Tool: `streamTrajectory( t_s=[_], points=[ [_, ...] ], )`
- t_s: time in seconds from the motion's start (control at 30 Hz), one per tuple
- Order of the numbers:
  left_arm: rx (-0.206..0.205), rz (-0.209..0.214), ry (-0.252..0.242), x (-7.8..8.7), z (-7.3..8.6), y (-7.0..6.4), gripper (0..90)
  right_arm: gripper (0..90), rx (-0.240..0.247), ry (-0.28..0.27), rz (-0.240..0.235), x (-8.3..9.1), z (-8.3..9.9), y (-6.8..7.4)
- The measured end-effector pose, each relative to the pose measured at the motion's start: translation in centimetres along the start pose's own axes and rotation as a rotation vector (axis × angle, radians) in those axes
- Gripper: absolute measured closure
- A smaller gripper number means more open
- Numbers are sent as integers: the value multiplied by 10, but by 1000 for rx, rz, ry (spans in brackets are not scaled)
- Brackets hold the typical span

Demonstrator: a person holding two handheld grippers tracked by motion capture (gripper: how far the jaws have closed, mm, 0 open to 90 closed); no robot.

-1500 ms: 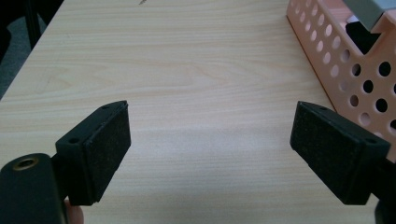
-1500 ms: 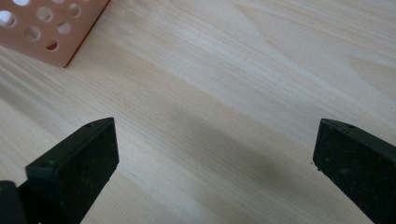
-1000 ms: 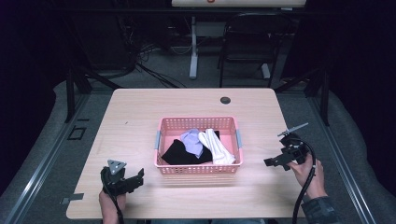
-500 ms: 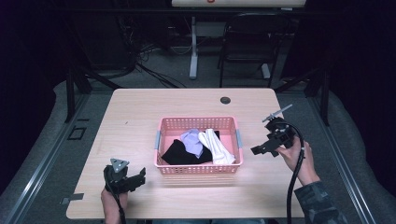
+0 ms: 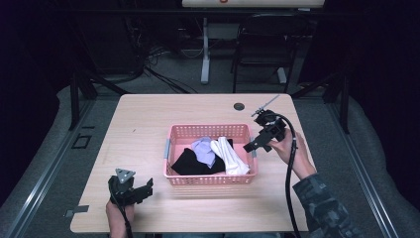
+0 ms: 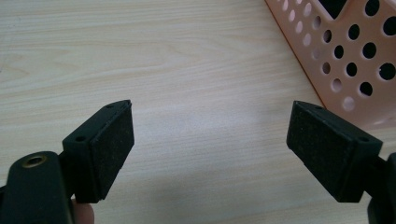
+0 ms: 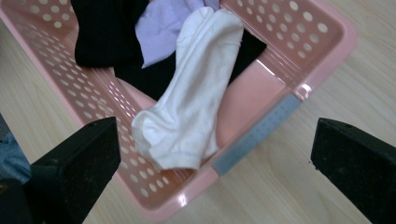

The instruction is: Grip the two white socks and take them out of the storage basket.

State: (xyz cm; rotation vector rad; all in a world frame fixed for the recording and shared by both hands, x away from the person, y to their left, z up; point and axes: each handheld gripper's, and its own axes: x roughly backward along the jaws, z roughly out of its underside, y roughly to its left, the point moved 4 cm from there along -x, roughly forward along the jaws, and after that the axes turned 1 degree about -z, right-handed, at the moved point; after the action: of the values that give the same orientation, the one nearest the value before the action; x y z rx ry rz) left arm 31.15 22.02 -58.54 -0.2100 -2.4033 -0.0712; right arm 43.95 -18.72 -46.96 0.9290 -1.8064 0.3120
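One pale wooden surface [image 5: 148,129] carries everything, and it suits the work, since its bare top leaves room on both sides of the pink perforated plastic basket [image 5: 210,179] that sits near its middle, within reach of either hand. That basket gathers the laundry into one heap: a black ribbed cloth [image 5: 187,162] lies at its near left side, a crumpled lilac cloth [image 5: 204,148] rests partly on top of it, and a white cotton sock pair [image 7: 191,107] lies stretched along the right side, topmost and unobstructed, which makes it, in my judgement, the easiest piece to lift first. The right gripper [image 5: 253,144] hangs over the basket's right rim, tilted down toward the socks, its jaws spread wide so that in its own view they bracket the white pair from above; this looks like the approach to a pick, with nothing yet between the jaws. The left gripper [image 5: 147,188] rests low at the near left corner of the surface, just beside the basket's wall, jaws also apart and holding nothing, probably parked there so as to stay clear until a second hold is wanted.
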Motion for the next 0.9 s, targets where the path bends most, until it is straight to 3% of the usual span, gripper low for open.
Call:
streamTrajectory(
  t_s=[0.17, 0.23, 0.37, 0.4, 0.63, 0.77, 0.9],
  points=[
    [-3, 3, 1, 0, 0, -1, 150, 23, 8, -2, -14, -15, -18, 4],
    [2, 5, 2, 0, 0, 0, 150, 32, 21, 22, -15, -18, -23, 4],
    [3, 7, 1, 0, 0, 0, 150, 70, 4, 9, -33, -30, -32, 6],
    [-1, 6, 3, 0, 0, -1, 150, 76, 20, 34, -29, -31, -34, 4],
    [5, 6, -2, 1, 1, 0, 150, 121, 19, 60, -44, -50, -44, 4],
    [0, 8, 2, 1, 1, 0, 150, 136, -3, 60, -52, -59, -47, 5],
    [2, 8, 1, 1, 0, 0, 150, 198, -13, 96, -33, -72, -51, 3]
  ],
)
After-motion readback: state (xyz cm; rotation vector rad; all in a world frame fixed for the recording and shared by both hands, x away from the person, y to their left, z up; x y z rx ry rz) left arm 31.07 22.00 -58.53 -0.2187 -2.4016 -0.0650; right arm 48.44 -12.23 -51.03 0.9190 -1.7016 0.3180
